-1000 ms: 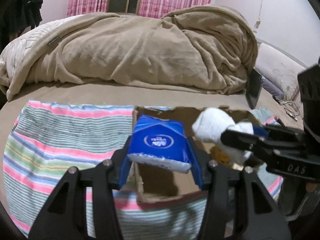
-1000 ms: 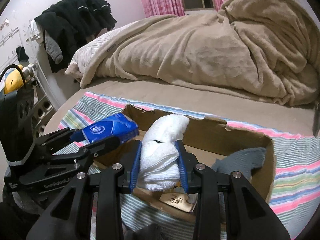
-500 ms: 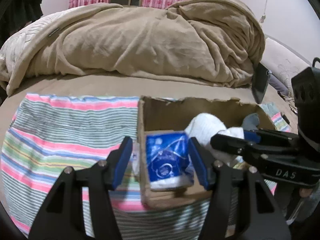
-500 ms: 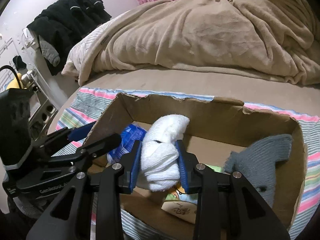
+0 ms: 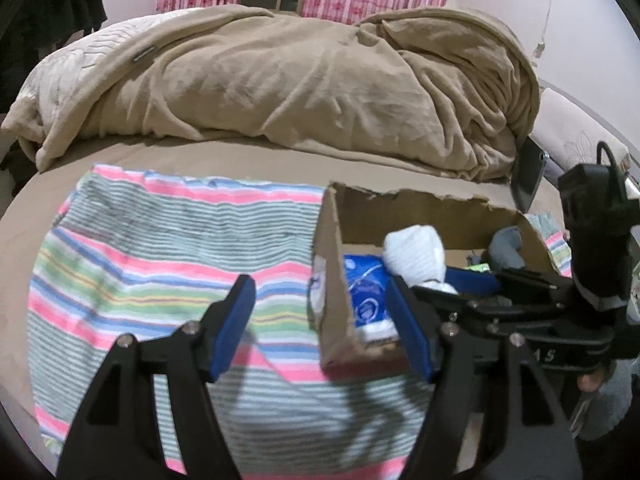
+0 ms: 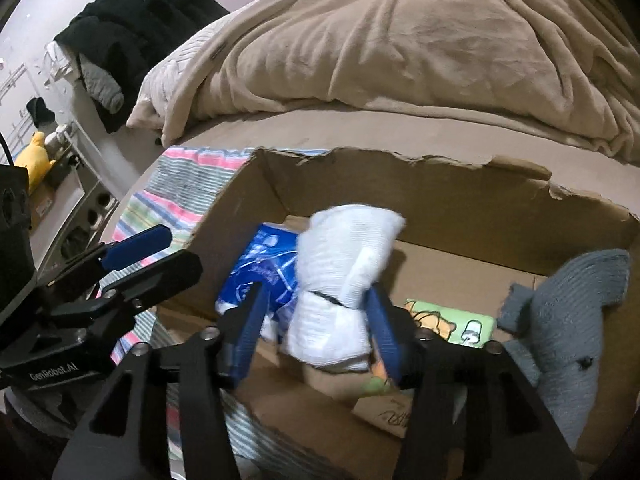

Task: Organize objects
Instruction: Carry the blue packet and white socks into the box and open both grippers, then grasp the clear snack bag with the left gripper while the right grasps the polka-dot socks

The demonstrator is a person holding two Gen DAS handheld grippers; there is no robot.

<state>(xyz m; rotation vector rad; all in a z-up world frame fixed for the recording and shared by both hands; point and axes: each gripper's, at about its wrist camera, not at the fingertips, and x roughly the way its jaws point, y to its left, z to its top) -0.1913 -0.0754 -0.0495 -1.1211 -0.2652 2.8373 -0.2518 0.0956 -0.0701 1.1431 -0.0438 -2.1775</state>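
White sock roll [image 6: 340, 280] upright in box [image 6: 460, 204], right gripper [image 6: 316, 308] loosened

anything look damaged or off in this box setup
The cardboard box has a ragged, torn top edge along its far wall, as if the flaps were ripped off. Otherwise nothing stands out.

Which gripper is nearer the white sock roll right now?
Right. The right gripper has the sock roll between its fingers inside the box. The left gripper is open, straddling the box's left wall, beside the blue pack.
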